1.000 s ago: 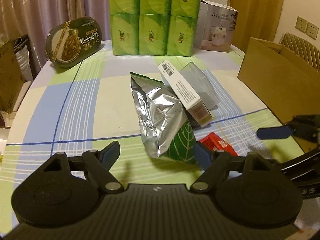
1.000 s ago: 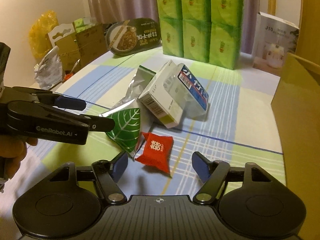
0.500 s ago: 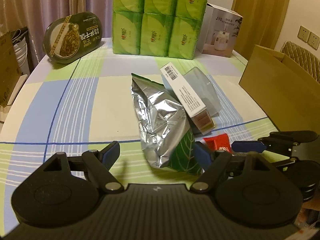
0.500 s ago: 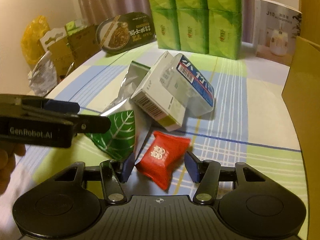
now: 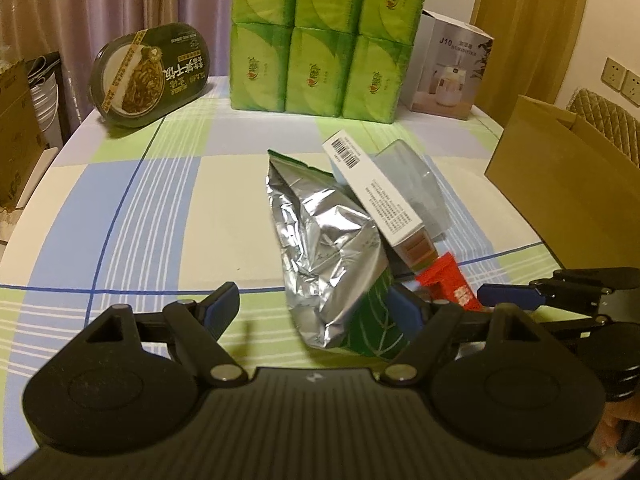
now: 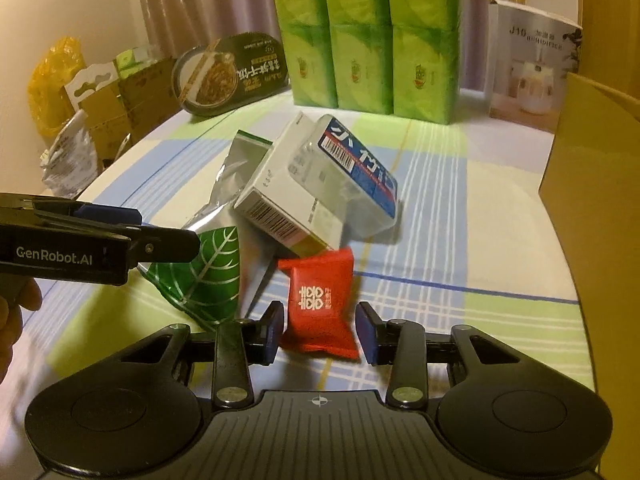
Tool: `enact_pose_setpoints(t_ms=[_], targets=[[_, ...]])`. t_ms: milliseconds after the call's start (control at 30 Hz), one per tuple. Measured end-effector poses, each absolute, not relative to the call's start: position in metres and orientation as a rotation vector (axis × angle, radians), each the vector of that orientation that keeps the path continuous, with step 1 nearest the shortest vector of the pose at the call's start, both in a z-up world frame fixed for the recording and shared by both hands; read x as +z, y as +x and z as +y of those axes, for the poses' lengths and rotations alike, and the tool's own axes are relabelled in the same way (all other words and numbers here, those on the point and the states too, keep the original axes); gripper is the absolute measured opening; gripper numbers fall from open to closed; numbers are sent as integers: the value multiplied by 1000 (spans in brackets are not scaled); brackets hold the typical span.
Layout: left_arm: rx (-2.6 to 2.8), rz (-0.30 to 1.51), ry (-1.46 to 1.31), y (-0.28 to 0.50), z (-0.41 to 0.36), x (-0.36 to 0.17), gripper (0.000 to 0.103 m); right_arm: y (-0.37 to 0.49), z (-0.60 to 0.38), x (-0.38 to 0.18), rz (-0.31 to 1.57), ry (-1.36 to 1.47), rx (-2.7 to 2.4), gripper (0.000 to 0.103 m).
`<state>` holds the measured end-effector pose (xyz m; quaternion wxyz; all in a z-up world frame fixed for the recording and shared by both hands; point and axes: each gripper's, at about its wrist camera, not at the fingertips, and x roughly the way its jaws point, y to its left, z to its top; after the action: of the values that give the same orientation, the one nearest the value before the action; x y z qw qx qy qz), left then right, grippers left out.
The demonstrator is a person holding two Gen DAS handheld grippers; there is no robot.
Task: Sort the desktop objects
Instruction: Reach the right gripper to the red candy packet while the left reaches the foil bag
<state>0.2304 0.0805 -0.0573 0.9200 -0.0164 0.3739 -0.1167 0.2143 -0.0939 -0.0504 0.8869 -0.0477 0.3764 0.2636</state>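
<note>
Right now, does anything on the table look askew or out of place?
Yes. The white carton is tipped at an angle, propped on the crumpled silver pouch, with the clear-wrapped pack leaning on it. The noodle bowl at the back stands tilted on its edge.

Worktop (image 5: 168, 200) under a checked cloth of green, blue and cream. Ahead of the left tool (image 5: 316, 308): silver-and-green foil bag (image 5: 332, 248), white carton (image 5: 376, 192), clear blue-labelled pack (image 6: 356, 176), red pouch (image 6: 320, 300). Beyond: green tissue packs (image 5: 320, 36), oval noodle tray (image 5: 150, 72), humidifier box (image 5: 452, 72). Far right: brown cardboard box (image 5: 560, 176).
</note>
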Motion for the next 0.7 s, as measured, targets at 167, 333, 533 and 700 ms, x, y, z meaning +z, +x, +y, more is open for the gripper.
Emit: enact_pose_setpoints(t_ms=[167,333,533,700], targets=[[-243,767,-37,232,78,-59,78,215,-87,-53,785,-123,557,44],[-259,778,-32,238,73,-65,78,219,-84,-58,790,-143,550,45],[-274,809,-96,248,74,-75,78,223,-88,-60,799,-148,548,45],[-278,805,-117,254,71,-80,78,227,-85,-59,797,-157,552,45]])
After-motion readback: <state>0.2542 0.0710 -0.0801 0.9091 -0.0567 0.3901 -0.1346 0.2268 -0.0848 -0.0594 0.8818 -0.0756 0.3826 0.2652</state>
